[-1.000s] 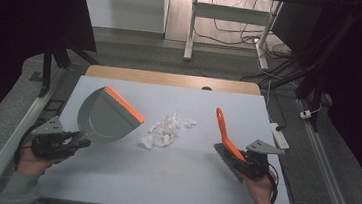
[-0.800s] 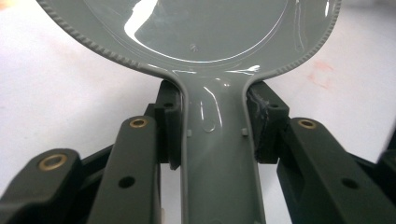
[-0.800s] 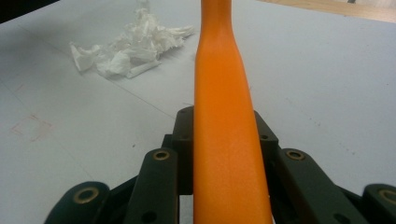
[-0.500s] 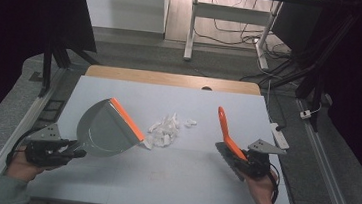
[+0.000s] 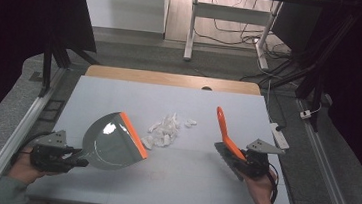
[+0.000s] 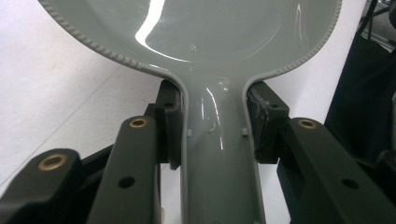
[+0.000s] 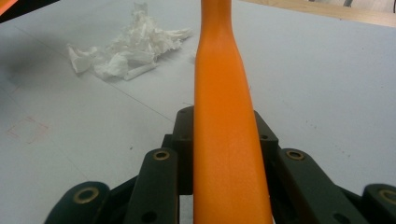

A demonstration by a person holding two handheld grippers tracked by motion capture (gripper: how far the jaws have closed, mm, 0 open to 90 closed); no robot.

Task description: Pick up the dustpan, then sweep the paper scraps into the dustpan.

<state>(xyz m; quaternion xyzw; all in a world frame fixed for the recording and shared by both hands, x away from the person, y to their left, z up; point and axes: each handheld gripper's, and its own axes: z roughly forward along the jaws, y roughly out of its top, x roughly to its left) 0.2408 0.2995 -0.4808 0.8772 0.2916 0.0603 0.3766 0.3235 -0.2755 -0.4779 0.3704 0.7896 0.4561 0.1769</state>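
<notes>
Nearing paper scraps (image 5: 168,131): dustpan (image 5: 112,140) in left hand-held gripper (image 5: 70,157); brush (image 5: 226,134) unmoved.

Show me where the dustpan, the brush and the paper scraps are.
dustpan (image 5: 109,143), high view, on the grey inside of its pan.
brush (image 7: 222,121), right gripper view, on its orange handle.
paper scraps (image 5: 166,130), high view, middle of the white pile.

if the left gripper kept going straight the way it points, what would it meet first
Probably the white paper scraps: the left gripper, shut on the dustpan, points toward them, the pan's orange lip leading. Depth is hard to judge.
</notes>
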